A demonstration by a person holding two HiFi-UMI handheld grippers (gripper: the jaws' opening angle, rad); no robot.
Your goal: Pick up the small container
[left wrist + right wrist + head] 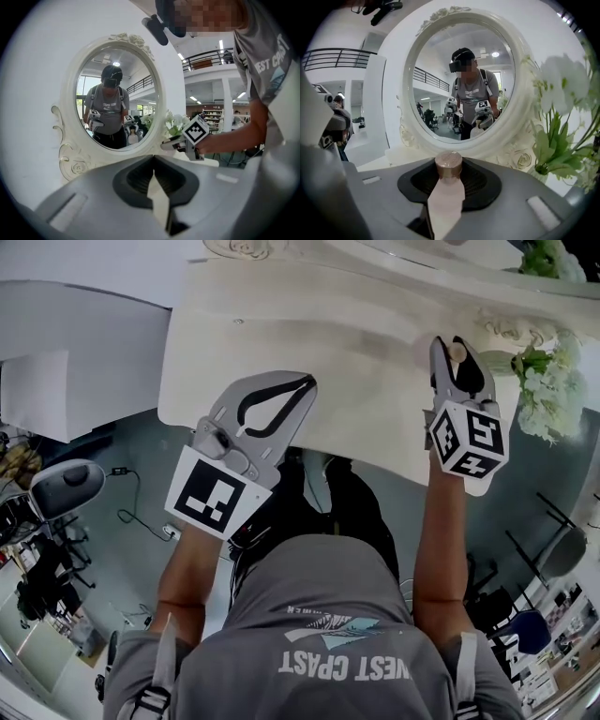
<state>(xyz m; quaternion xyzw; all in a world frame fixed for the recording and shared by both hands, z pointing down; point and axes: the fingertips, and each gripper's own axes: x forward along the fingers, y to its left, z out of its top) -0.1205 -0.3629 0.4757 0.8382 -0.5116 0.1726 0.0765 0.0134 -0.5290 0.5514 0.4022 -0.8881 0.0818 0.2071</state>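
Right gripper [457,360]: your jaws are clamped on the small container [448,165], gripping its pale body low so the rose-coloured cap stands proud above them. The upright hold makes sense, since it keeps the cap end up and the body square between the jaws. The container looks to be carried clear of the desk [356,362], in front of the oval mirror [459,79]. The flowers [548,390] are just off to the right, so mind that side.

Left gripper [302,385]: your jaws meet at the tips with nothing between them. It is parked over the desk's near edge, well apart from the right one. It probably sits there to stay out of the way, as the task needs one grip only.
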